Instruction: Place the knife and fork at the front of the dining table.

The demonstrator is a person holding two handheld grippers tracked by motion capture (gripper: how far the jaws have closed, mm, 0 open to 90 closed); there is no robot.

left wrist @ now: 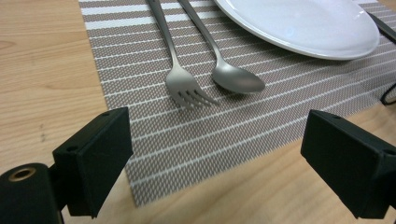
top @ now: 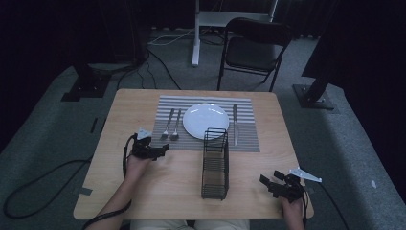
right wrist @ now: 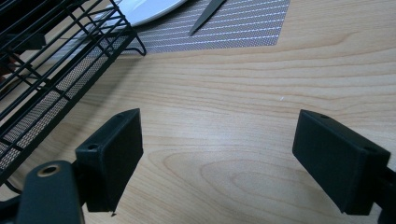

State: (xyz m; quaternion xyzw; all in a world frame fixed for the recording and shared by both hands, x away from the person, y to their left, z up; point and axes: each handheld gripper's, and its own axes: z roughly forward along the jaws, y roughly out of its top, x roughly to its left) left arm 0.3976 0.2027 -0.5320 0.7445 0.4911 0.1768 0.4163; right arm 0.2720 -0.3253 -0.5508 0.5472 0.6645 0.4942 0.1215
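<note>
Hovering just off the placemat's (top: 206, 123) near left corner, the left gripper (left wrist: 215, 154) had its jaws spread wide and empty, seemingly lined up for the cutlery. The fork (left wrist: 180, 74) lay on the placemat just beyond the jaws, beside the spoon (left wrist: 233, 77). The right gripper (right wrist: 217, 158), well off the placemat, gaped empty too.

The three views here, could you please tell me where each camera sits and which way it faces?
High view: above the person's side, looking forward and down on the table; forearms and both grippers enter from below.
Left gripper view: rides the left gripper, facing fork, spoon and plate on the striped placemat; open black jaws rise below.
Right gripper view: rides the right gripper, facing bare wood, wire rack and knife; jaws open.
Both gripper views share plate and placemat.
</note>
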